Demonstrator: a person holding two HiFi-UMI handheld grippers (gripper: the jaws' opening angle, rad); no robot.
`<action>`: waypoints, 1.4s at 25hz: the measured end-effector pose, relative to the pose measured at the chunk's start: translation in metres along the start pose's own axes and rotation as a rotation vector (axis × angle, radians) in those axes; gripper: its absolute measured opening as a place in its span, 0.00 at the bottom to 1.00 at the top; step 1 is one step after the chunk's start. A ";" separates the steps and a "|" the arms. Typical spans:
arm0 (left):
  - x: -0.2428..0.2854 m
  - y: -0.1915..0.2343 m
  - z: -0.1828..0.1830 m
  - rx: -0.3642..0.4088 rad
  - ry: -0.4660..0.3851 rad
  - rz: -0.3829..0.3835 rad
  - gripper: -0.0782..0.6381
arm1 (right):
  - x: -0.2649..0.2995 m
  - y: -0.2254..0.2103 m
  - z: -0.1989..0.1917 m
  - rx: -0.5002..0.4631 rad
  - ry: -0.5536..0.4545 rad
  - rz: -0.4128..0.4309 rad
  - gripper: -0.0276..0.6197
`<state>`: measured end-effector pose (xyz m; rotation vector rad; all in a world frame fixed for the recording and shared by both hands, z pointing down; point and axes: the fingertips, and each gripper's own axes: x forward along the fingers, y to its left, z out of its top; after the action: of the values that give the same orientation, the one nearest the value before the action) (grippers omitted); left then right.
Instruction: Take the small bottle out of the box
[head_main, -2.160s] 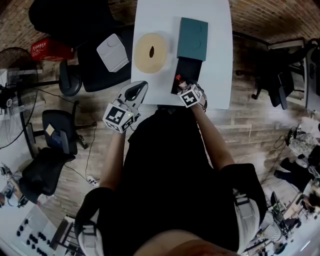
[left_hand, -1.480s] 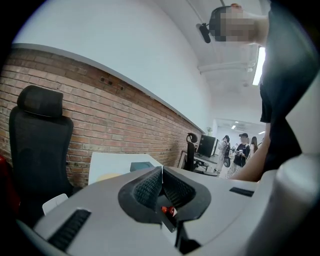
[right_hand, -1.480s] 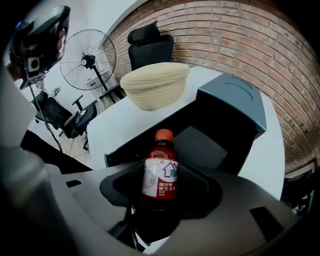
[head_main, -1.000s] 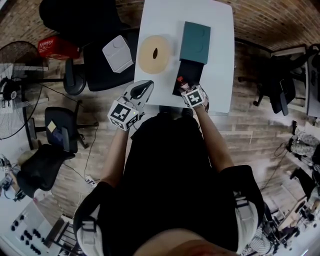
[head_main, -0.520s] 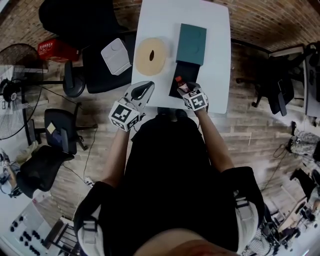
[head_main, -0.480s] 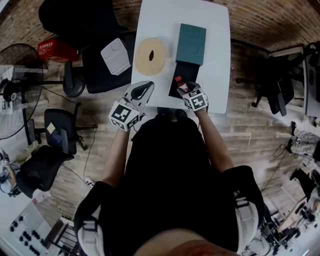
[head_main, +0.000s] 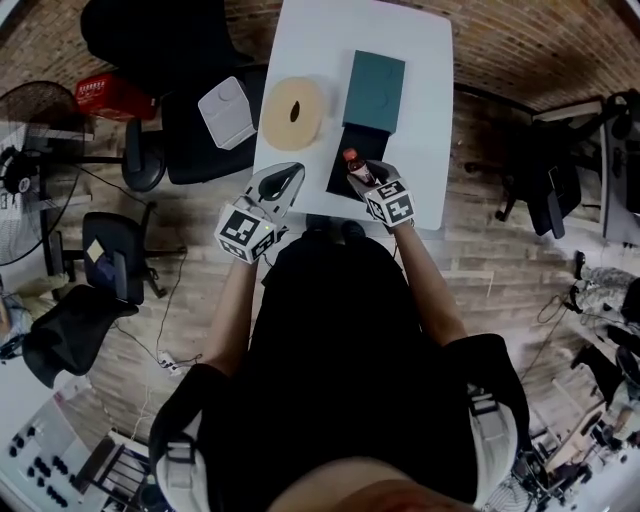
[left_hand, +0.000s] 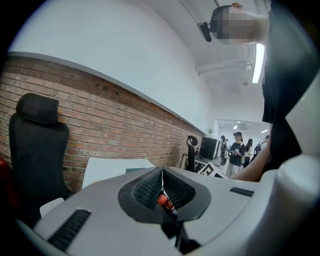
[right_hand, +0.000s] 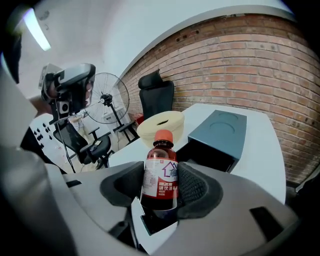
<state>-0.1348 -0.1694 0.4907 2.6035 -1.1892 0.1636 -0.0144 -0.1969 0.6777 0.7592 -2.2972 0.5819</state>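
My right gripper (head_main: 368, 183) (right_hand: 160, 186) is shut on the small bottle (head_main: 354, 166) (right_hand: 160, 169), a dark brown bottle with a white label and an orange-red cap. The pads press its sides and the cap points away from me. The bottle hangs over the near end of the open black box tray (head_main: 349, 160) (right_hand: 206, 154). The teal box sleeve (head_main: 375, 92) (right_hand: 218, 131) lies just beyond it on the white table (head_main: 420, 150). My left gripper (head_main: 274, 187) (left_hand: 162, 184) hovers at the table's near left edge, shut and holding nothing.
A cream round disc with a dark hole (head_main: 291, 112) (right_hand: 161, 126) lies left of the box. Left of the table, a white pad (head_main: 226, 111) rests on a black chair (head_main: 190, 120). More office chairs, a fan (right_hand: 106, 107) and a brick wall surround the table.
The right gripper keeps its hold on the bottle over the tray's near end. The left gripper stays by the table edge. The head view has drifted slightly.
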 end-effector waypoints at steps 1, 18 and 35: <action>0.000 -0.002 0.001 -0.001 -0.003 0.006 0.14 | -0.003 0.000 0.003 -0.004 -0.012 0.007 0.37; -0.006 -0.035 0.001 -0.021 -0.012 0.111 0.14 | -0.055 0.012 0.023 -0.050 -0.135 0.134 0.37; -0.010 -0.089 -0.010 -0.004 0.016 0.169 0.14 | -0.107 0.018 0.029 -0.124 -0.239 0.176 0.37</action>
<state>-0.0735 -0.1037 0.4804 2.4917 -1.4023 0.2150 0.0283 -0.1619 0.5802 0.5977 -2.6128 0.4406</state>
